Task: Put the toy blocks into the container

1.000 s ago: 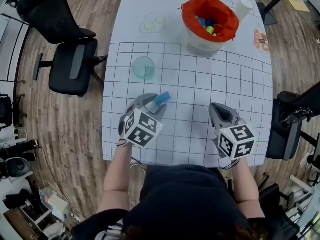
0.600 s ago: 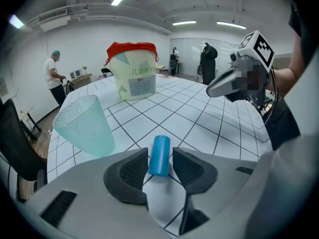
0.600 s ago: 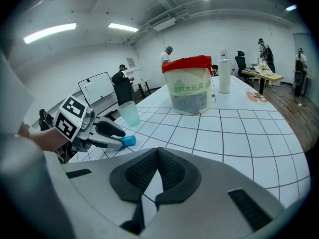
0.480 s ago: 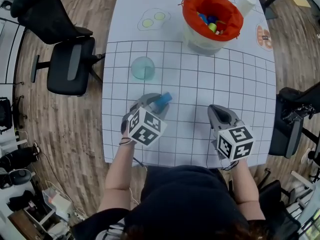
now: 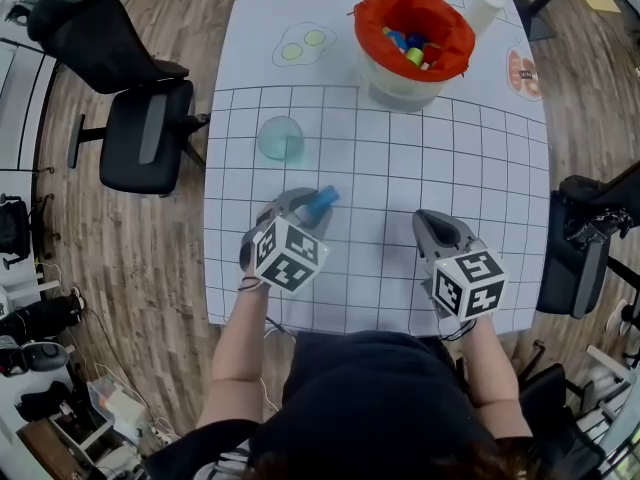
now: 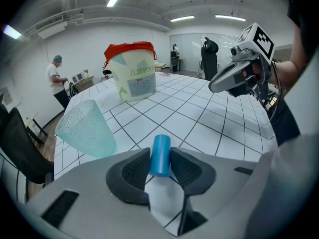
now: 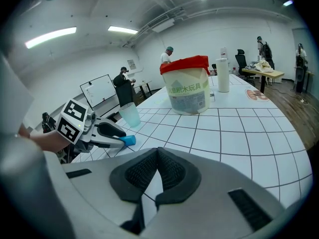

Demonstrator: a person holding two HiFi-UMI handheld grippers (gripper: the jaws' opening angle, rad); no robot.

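Partway through, by the look of it: several blocks (image 5: 408, 46) already down in the container (image 5: 362, 30), blue and yellow-green among them, inside its red liner (image 5: 452, 63) at the far end of the table (image 5: 470, 168). Now clamping the left gripper (image 6: 160, 164) onto one more, a blue cylinder block (image 6: 160, 151), having just drawn the jaws in against its two sides, low over the near grid squares and well apart from the container. Keeping the right gripper (image 7: 157, 156) pressed fully together on nothing, off to the side. Passing over a pale green cup (image 5: 281, 138) near the left gripper, with no block visible inside. Left to do: lift, carry across, drop in. Can't spot any other loose blocks on the table.
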